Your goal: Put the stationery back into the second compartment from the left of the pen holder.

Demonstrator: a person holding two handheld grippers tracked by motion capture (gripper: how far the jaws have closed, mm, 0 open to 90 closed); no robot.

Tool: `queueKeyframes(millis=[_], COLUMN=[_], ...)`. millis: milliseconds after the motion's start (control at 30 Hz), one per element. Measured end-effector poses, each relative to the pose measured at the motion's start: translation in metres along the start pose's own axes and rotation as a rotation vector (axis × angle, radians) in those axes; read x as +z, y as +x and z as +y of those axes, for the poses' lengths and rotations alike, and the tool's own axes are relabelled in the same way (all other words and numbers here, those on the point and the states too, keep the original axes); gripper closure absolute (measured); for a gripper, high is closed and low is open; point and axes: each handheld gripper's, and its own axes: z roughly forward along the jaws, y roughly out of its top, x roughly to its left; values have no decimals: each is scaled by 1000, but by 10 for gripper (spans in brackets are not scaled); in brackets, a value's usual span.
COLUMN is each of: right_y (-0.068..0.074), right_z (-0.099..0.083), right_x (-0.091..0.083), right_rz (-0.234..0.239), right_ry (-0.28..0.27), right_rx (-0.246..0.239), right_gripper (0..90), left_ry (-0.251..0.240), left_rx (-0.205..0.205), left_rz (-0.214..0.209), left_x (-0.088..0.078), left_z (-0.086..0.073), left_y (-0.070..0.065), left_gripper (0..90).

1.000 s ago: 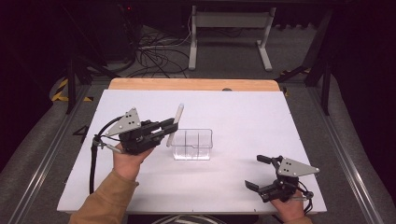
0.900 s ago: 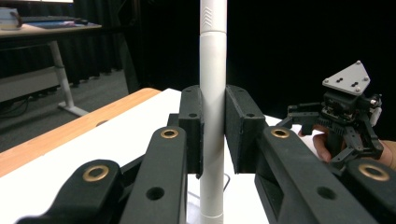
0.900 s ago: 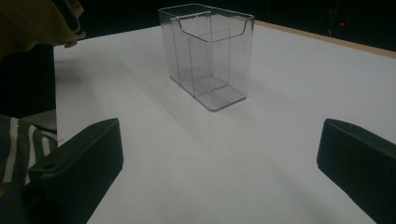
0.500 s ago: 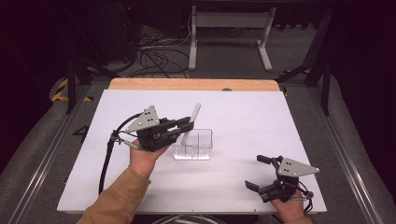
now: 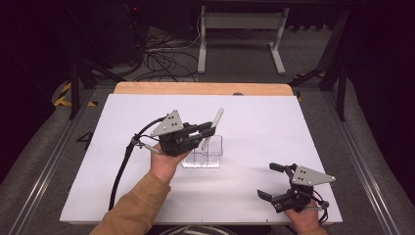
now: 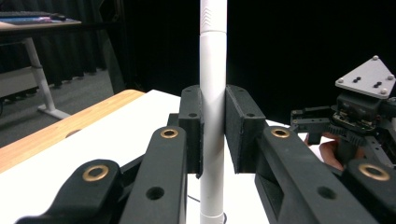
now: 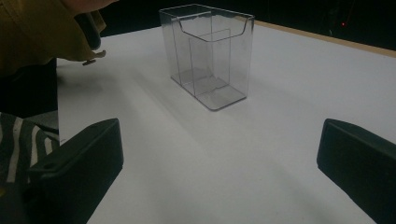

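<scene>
The left gripper [image 5: 208,133] clamps a white pen [image 6: 213,93], its top cut off; the right gripper [image 5: 273,182] gapes beside the clear holder [image 7: 210,56].

A lab or recording studio: black curtains all round, a tangle of cables [image 5: 161,54] on the floor beyond the white-topped table [image 5: 274,122], a desk frame [image 5: 240,29] behind.

Pen [image 6: 213,93] top and bottom cut by frame edges; its lower end hidden behind left gripper [image 5: 208,133] above box [image 5: 210,155]; contact unclear.
</scene>
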Motion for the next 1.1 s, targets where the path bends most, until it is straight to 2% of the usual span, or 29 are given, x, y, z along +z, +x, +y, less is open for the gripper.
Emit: queueKeyframes(millis=[300,500,533,600,667,800,900,1100], right_y=[0,0,0,0,0,0,0,0], right_z=[0,0,0,0,0,0,0,0], right_x=[0,0,0,0,-1,-1,-1,-1], right_rz=[2,2,3,3,5,4,5,7], right_ry=[1,0,0,0,-2,-2,-2,-2], right_rx=[1,-1,-1,0,0,-4,-5,-5], right_gripper=[11,11,11,11,11,11,11,11], left_ry=[-14,-6,-10,-13,-5,17,23,46], left_rx=[6,7,11,50,71,39,39,12], left_rz=[12,18,16,25,38,32,41,51], left_x=[8,9,9,9,10,10,9,9], left_z=[-3,-6,-7,-9,-12,-16,-20,-28], left_y=[1,3,3,3,3,7,9,14], left_gripper=[783,783,783,783,783,783,783,783])
